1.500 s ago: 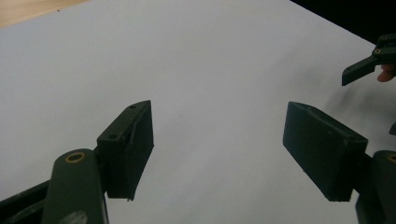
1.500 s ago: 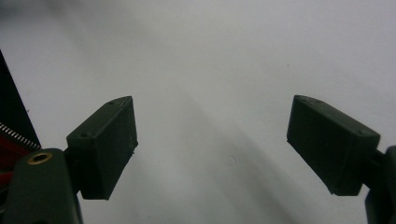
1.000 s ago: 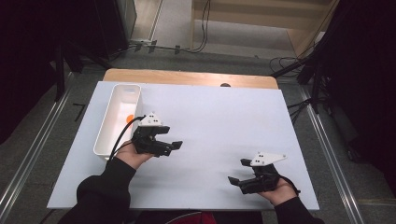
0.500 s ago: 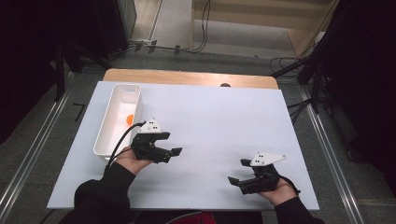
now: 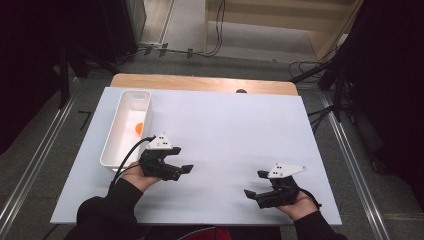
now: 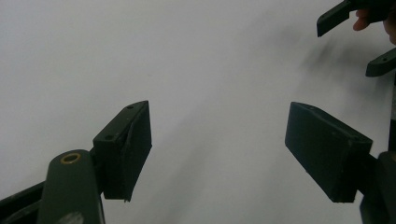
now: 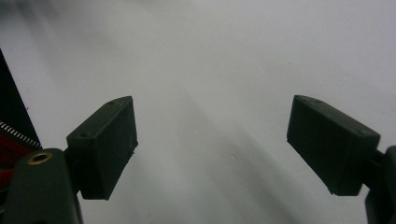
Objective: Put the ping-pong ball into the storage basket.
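Left tool (image 5: pixel 184 168) agape, white bin (image 5: pixel 114 145) beside

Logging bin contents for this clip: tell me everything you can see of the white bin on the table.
The white bin is a long, narrow, open-topped rectangular container with rounded corners, smooth like plastic. It stands upright near the table's left edge, its long side running away from the person. Inside, toward the far half, lies a small orange object, partly hidden by the bin's wall; what it is cannot be told. The left gripper hovers just right of the bin's near end, jaws open, its cable close to the bin wall; whether it touches cannot be told.
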Action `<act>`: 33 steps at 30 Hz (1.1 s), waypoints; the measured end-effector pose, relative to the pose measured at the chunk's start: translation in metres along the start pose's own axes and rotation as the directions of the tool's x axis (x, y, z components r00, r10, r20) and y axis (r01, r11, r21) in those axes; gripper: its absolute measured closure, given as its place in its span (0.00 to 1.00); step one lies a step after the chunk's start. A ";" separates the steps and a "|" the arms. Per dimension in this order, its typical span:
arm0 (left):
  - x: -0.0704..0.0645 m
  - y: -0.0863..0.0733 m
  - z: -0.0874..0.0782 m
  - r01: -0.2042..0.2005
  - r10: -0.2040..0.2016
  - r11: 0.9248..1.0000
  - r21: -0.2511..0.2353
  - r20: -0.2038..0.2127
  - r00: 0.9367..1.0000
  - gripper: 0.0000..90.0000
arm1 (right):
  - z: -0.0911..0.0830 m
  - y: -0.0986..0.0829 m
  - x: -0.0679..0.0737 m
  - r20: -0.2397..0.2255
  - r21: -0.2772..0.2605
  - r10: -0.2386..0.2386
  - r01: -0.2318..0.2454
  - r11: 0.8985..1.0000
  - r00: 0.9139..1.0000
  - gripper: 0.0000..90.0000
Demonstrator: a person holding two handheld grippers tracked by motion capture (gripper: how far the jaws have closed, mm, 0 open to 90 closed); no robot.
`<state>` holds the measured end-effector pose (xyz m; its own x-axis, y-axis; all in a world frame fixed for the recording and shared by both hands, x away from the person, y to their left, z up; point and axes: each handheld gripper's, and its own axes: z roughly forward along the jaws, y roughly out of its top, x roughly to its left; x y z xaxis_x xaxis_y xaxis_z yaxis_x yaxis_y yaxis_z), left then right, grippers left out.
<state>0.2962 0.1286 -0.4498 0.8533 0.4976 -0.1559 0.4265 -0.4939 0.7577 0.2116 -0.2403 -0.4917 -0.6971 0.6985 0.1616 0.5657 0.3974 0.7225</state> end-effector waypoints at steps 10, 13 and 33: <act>-0.001 -0.012 -0.002 -0.016 0.014 1.000 0.027 0.042 0.999 0.26 | 0.000 0.000 0.001 -0.001 0.003 0.005 -0.005 1.000 1.000 0.16; -0.003 -0.017 -0.002 -0.026 0.024 0.999 0.040 0.059 0.998 0.26 | 0.000 0.000 0.001 -0.001 0.003 0.007 -0.007 1.000 1.000 0.16; 0.004 -0.038 -0.014 -0.003 -0.003 0.998 0.065 0.096 0.995 0.26 | 0.000 0.000 0.000 0.001 0.004 0.003 -0.003 1.000 1.000 0.16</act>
<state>0.2795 0.1589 -0.4702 0.8766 0.4287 -0.2186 0.4427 -0.5403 0.7156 0.2110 -0.2402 -0.4917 -0.6952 0.7001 0.1630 0.5692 0.3978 0.7195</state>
